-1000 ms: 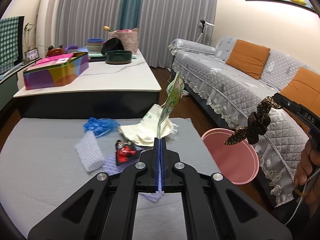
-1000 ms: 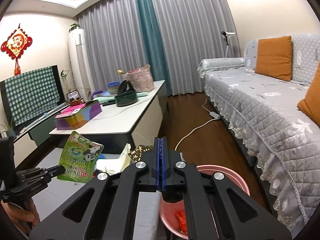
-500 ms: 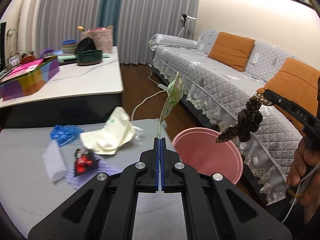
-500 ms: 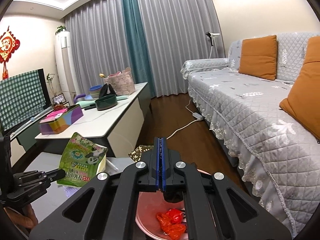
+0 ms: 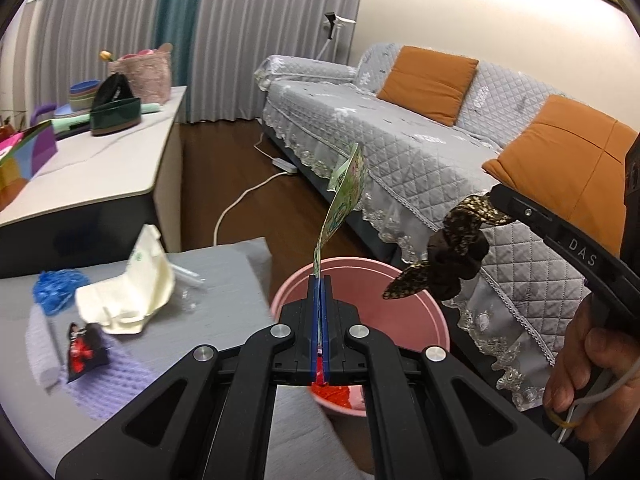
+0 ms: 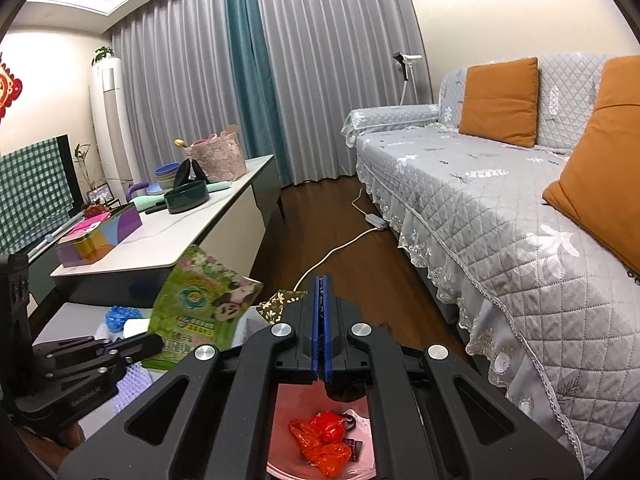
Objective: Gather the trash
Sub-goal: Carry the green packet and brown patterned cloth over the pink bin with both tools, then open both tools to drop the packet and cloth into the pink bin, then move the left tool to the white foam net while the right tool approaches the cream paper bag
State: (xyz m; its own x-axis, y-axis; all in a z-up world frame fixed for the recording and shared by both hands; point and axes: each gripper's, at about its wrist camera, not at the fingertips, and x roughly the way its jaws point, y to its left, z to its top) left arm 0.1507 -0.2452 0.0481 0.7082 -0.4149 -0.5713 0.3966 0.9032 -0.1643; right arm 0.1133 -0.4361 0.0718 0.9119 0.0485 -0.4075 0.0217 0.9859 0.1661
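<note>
In the left wrist view, the left claw (image 5: 320,300) is pressed together on the lower edge of a green snack packet (image 5: 343,196), which stands nearly upright, its long axis running up and slightly right, seen edge-on above the pink bin (image 5: 416,312). Red trash (image 5: 332,393) lies in the bin's bottom. The bin stands just beside the right edge of the grey bench (image 5: 224,280), between it and the grey quilted sofa (image 5: 420,140) with its orange cushions (image 5: 430,80). On the bench lie a cream paper wrapper (image 5: 128,296), a blue crumpled bag (image 5: 58,286), a small black-and-red packet (image 5: 85,344), a purple mesh pad (image 5: 116,376) and a pale foam piece (image 5: 40,344). At right, the right claw (image 5: 496,204) pinches a dark patterned hair bow (image 5: 448,252), held over the bin's far-right rim, its tails spreading up-right and down-left. A white cable (image 5: 240,204) crosses the wooden floor. In the right wrist view, the right claw (image 6: 321,320) has its blue pads shut; the hair bow (image 6: 280,304) peeks out to the left of its tip. Below it, the pink bin (image 6: 292,404) holds red plastic trash (image 6: 324,440). To the left, the left claw (image 6: 154,342) grips the snack packet (image 6: 200,304), printed face showing, tilted up and right. Behind stands a white coffee table (image 6: 172,236) with a colourful box (image 6: 100,236) and a dark bowl (image 6: 187,197).
</note>
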